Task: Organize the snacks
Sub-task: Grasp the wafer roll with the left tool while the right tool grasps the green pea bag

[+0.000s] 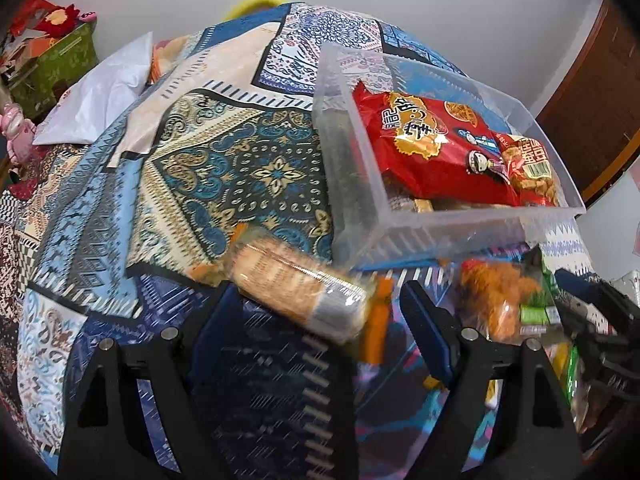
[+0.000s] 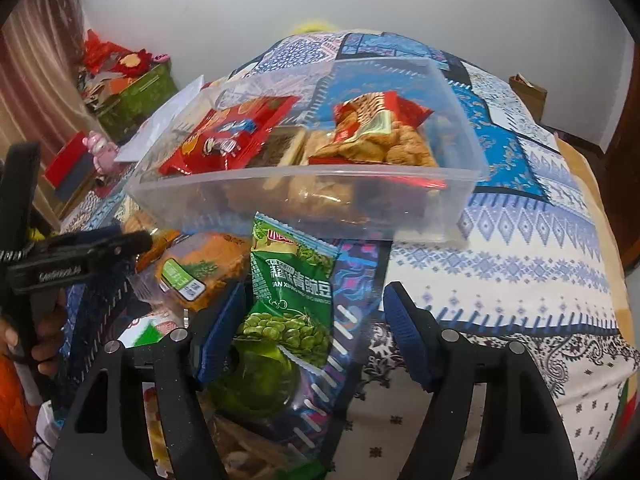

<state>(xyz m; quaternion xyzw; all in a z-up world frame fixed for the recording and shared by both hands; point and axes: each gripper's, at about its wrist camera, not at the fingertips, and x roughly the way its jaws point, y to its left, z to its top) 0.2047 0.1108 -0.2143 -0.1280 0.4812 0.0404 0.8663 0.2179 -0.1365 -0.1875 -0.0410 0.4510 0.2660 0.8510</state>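
In the left wrist view my left gripper (image 1: 318,292) is open over the patterned bedspread (image 1: 240,168). A blurred roll of crackers (image 1: 296,292) in clear wrap lies slantwise between its fingers, and the pads are not pressing on it. In the right wrist view my right gripper (image 2: 311,298) is open around a green pea packet (image 2: 292,292), which lies close to the left finger and well clear of the right one. Just beyond both grippers stands a clear plastic bin (image 2: 280,176) (image 1: 440,224). It holds a red snack bag (image 1: 440,148) (image 2: 224,140) and a bag of fried puffs (image 2: 376,136).
An orange snack pack (image 2: 200,268) (image 1: 500,296) and other packets lie in a pile between the grippers. Off the bed's left side are a green box (image 2: 136,96), a pink toy (image 2: 100,152) and a white bag (image 1: 100,92). A cardboard box (image 2: 528,92) stands far right.
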